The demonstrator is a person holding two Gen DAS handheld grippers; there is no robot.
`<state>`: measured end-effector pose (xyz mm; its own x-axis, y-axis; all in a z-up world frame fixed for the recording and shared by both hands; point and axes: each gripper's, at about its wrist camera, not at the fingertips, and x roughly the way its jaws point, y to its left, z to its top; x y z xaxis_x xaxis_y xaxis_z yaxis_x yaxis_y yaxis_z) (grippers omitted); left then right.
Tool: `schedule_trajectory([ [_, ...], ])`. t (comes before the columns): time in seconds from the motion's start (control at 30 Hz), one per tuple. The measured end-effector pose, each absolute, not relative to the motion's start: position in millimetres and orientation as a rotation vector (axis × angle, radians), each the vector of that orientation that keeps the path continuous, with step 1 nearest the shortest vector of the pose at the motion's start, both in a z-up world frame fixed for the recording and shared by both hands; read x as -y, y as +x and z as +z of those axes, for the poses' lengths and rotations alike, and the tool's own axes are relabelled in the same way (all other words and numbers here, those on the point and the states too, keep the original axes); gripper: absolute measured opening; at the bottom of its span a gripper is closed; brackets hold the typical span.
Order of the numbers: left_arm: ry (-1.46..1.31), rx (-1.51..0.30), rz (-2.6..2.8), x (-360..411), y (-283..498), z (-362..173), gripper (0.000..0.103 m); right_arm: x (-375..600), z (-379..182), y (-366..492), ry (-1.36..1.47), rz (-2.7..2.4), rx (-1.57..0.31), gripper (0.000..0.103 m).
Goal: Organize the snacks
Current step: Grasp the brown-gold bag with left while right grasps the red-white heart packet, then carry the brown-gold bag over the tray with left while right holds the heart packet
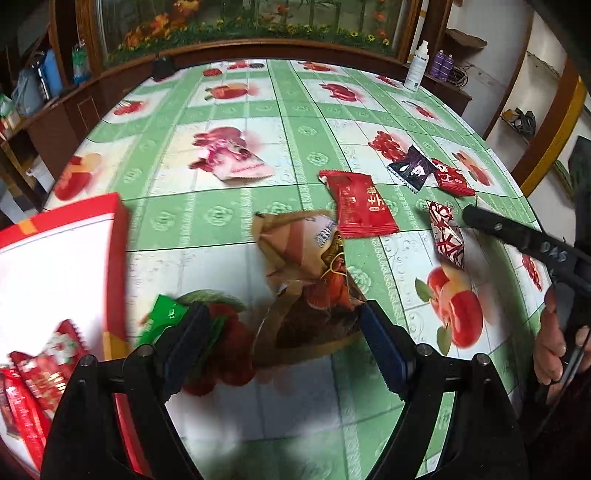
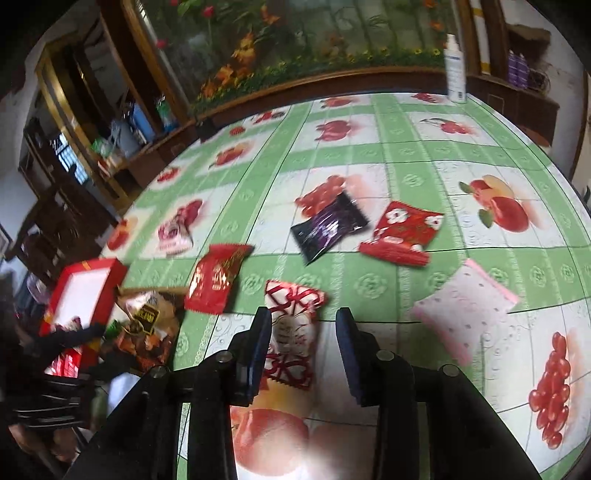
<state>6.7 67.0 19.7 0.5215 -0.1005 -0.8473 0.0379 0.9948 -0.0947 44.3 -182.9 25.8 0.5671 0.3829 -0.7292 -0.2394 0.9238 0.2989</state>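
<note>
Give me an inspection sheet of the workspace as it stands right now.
Surface: table under a green checked cloth with fruit prints.
Job's things: red box at the table's left, red packets already inside; loose on the cloth are a brown packet, green packet, red packet, dark packet, flowered red packet, pink packet, red-and-white packet, pale pink packet.
Clutter: white bottle at the far edge.
Grippers: left claw open over the brown packet; right claw open, the red-and-white packet lying between its fingers, beside the left one.
Cables: nothing seen.
Surroundings: wooden cabinet with flower picture, side shelves.
</note>
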Motion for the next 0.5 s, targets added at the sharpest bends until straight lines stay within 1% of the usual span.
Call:
schedule_trajectory([
  [0.03,-0.073,-1.019,-0.079,-65.9,8.3,19.2,0.083,187.5,26.0,45.9,0.198,0.37,-0.899,0.041],
  [0.07,-0.077,-1.016,-0.074,-64.5,12.5,18.5,0.083,192.5,25.0,48.1,0.232,0.377,-0.909,0.045],
  [0.13,-0.079,-1.021,-0.069,-62.5,17.5,17.3,0.083,195.0,21.5,51.9,0.273,0.395,-0.935,0.045],
  [0.27,-0.11,-1.049,-0.083,-61.4,23.2,12.0,0.083,172.2,16.0,51.3,0.187,0.416,-0.971,0.045],
  [0.3,-0.13,-1.056,-0.09,-61.7,24.0,10.4,0.083,164.4,14.1,50.4,0.149,0.408,-0.975,0.047],
  [0.37,-0.165,-1.061,-0.102,-62.8,24.9,9.7,0.083,154.6,9.6,49.5,0.095,0.364,-0.975,0.049],
  [0.5,-0.228,-1.054,-0.084,-64.9,26.1,10.9,0.083,148.5,4.9,48.9,0.066,0.326,-0.943,0.049],
])
